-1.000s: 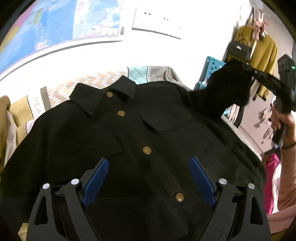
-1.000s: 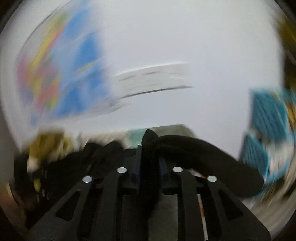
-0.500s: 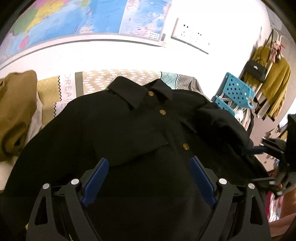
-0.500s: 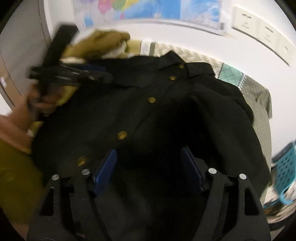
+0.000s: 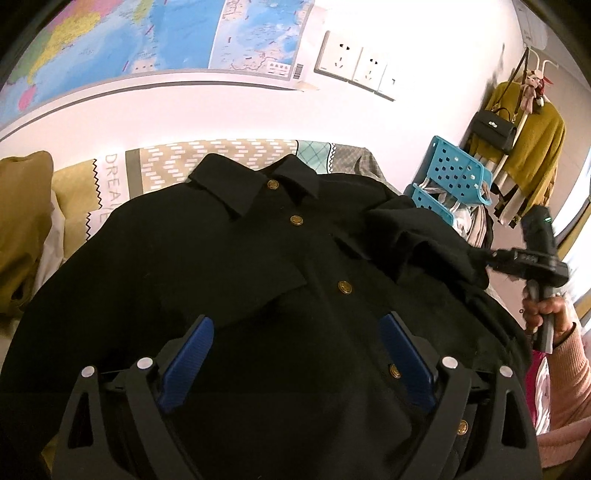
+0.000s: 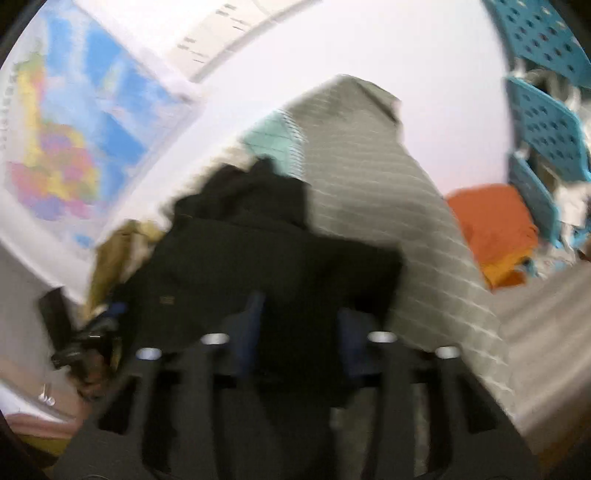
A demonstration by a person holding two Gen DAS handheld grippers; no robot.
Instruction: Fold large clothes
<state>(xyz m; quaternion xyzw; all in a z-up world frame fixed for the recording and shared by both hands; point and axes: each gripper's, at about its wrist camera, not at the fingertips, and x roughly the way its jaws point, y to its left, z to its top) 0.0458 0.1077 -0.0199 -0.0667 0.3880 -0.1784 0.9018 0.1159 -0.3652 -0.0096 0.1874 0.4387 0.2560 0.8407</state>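
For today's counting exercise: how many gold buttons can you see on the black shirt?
5: collar, below it, chest, lower front, near hem. Others may be hidden.

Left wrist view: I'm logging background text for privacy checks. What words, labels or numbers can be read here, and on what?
"DREA", cut off by the black shirt: on the patterned cloth under it.
Wall map: print and barcode label too small to read.
Wall sockets: no readable marking.
Gold buttons: embossing too small to read.
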